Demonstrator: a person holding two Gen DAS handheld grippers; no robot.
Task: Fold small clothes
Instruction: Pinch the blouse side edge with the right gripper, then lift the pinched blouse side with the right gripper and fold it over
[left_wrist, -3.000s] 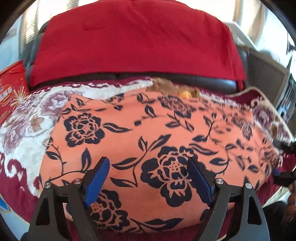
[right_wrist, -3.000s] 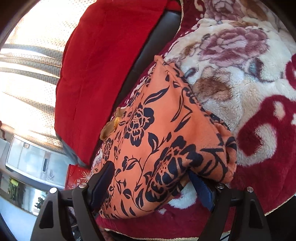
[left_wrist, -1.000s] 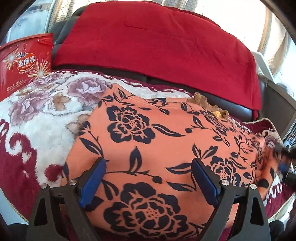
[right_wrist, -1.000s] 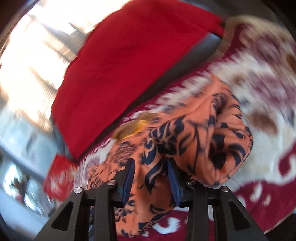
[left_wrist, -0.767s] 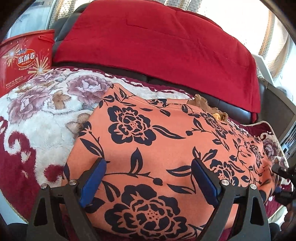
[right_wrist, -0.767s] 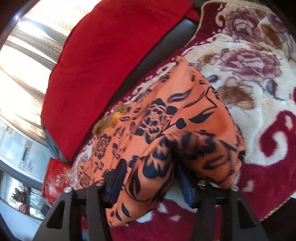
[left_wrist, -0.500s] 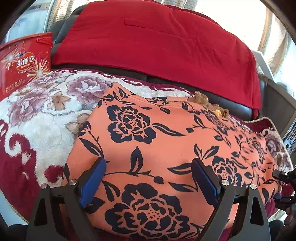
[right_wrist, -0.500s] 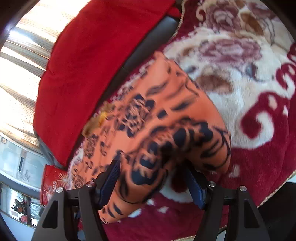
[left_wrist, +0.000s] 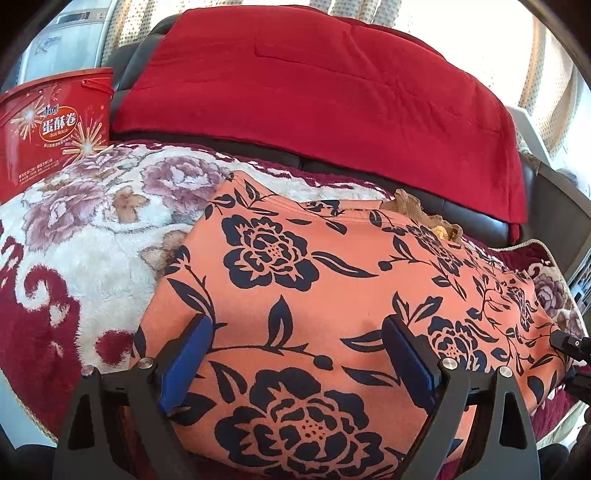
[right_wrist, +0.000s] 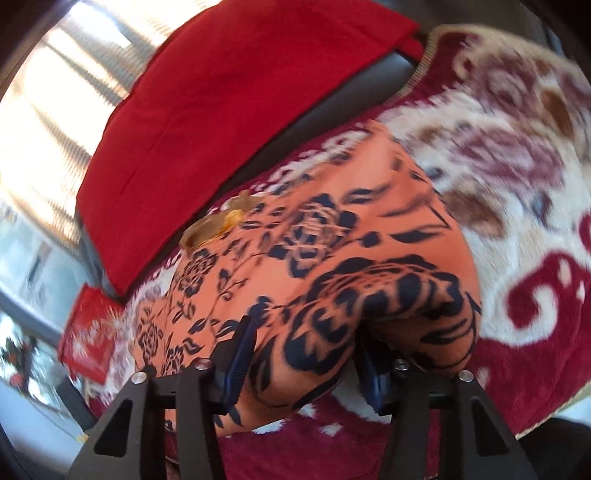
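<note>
On floral blanket (left_wrist: 85, 236), right gripper (right_wrist: 306, 350) closing round orange garment (left_wrist: 314, 295)

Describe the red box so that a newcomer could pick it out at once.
Start at the sofa back draped with a plain red cloth. At its left end, beyond the flowered plush blanket, stands the red box. Unlike the plain cloth, it carries printed lettering and golden starbursts.

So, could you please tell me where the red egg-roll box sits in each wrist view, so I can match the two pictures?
Left wrist view: the red egg-roll box stands at the upper left, behind the floral blanket.
Right wrist view: it shows blurred at the lower left edge.
Shared landmark: the red cushion on the sofa back.
</note>
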